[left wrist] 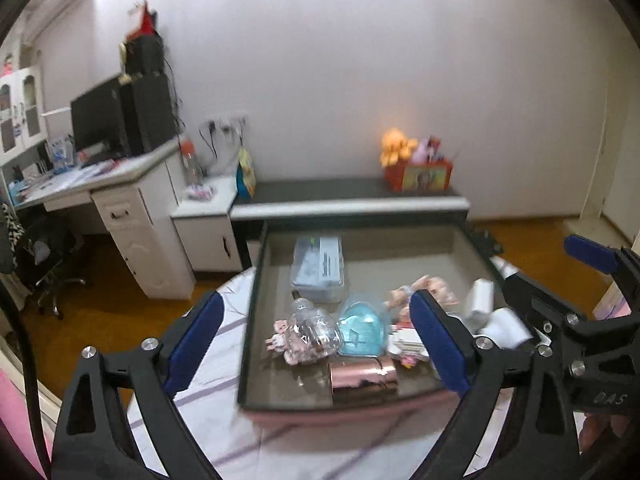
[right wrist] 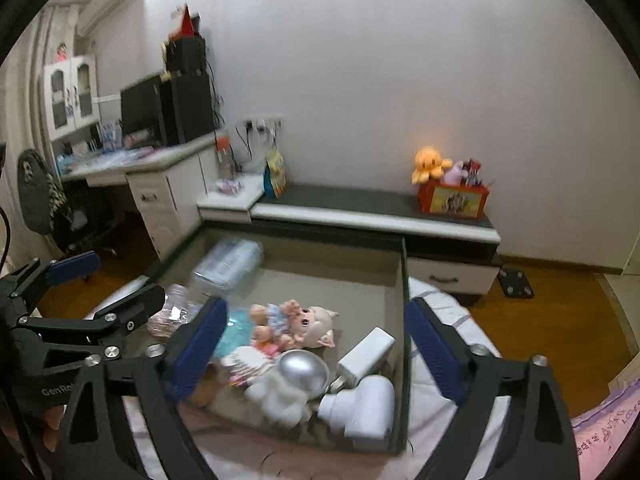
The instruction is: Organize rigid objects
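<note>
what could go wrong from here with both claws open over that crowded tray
1. The shallow grey tray overhangs the round table's near edge; a push might tip it.
2. The big-headed doll lies on loose cards, so grasping it may scatter them.
3. The rose-gold metal cup lies sideways and could roll.

Dim indoor light, motion blur throughout, and fisheye bending with dark corners.

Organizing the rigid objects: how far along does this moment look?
Mostly done, it seems: the doll, silver-domed toy, white pipe fitting, copper cylinder and clear case all lie in the tray. In hand: nothing; left gripper and right gripper are open. Nothing visible remains outside.
</note>
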`<action>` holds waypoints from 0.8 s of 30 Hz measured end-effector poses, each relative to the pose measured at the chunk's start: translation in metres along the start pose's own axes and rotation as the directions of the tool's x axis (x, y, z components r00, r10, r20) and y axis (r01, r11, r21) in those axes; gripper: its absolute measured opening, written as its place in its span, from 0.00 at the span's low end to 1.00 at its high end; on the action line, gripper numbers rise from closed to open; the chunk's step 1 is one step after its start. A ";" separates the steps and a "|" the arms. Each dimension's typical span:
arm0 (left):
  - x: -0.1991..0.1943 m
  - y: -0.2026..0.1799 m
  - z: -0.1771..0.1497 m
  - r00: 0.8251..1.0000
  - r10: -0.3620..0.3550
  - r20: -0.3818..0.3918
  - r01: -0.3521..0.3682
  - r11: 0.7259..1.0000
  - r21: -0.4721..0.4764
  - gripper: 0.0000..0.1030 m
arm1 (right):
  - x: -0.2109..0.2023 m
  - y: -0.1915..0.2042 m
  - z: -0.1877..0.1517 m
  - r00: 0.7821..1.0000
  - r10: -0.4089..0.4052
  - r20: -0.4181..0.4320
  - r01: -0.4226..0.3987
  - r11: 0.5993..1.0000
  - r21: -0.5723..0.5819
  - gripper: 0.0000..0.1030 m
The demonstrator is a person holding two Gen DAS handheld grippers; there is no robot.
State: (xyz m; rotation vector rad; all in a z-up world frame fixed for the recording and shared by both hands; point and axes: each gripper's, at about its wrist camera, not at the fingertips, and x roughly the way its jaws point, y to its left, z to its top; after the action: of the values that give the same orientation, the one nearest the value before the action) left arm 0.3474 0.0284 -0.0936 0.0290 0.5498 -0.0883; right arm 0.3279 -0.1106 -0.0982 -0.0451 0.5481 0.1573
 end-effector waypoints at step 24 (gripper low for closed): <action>-0.278 -0.025 -0.066 0.928 0.055 0.368 -0.057 0.998 -0.004 0.99 | -0.275 0.050 -0.059 0.939 -0.109 0.326 0.115 0.993 0.001 1.00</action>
State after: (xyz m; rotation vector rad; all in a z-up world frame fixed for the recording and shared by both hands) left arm 0.0749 0.0277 -0.0045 0.0334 0.1716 -0.0381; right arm 0.0580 -0.1043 -0.0055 -0.0668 0.2126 0.0563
